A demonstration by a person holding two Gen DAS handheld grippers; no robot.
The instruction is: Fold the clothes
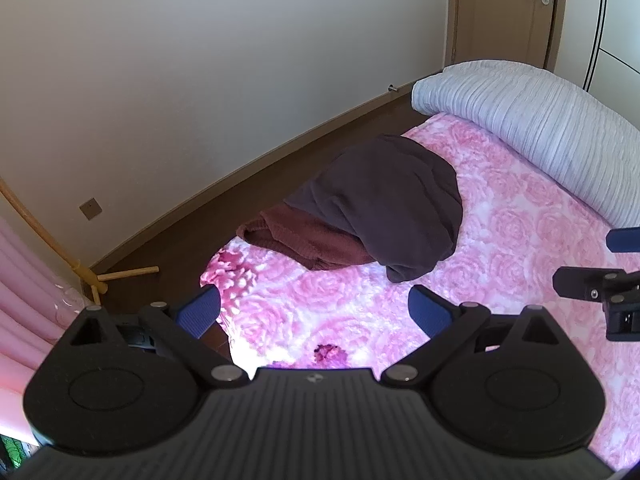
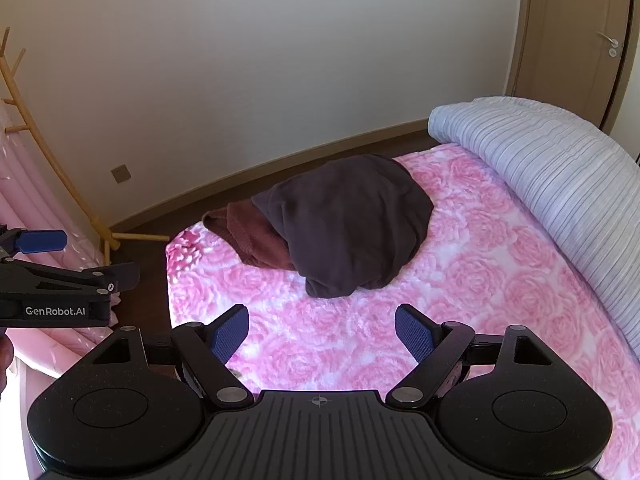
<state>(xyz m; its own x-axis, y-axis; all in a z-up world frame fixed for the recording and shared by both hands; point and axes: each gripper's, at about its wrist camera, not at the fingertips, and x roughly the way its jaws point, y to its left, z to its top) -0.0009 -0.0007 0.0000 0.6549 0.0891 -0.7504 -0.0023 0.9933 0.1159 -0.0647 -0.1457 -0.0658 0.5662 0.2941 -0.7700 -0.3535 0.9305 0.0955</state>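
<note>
A dark purple-brown garment is lying in a rumpled heap near the far edge of the bed, draping over a reddish-brown knitted garment that is poking out from under it on the left side, toward the bed's corner. Both are resting on a pink rose-patterned bedspread, with no gripper touching them. The right gripper is hovering above the bedspread just short of the heap, its jaws standing wide apart with nothing between them and its blue ribbed pads facing each other across bare blanket. The left gripper is hanging over the near left corner of the bed, its jaws likewise spread wide and holding nothing, one blue pad sitting over the bed's edge and the dark floor. In the right wrist view, the left gripper's side is showing the white lettering "GenRobot.AI". A rolled grey-white striped duvet is lying along the right side of the bed. Beyond it, a wooden door with a metal handle is standing shut, and a light wooden rack is leaning by pink curtains at left.
</note>
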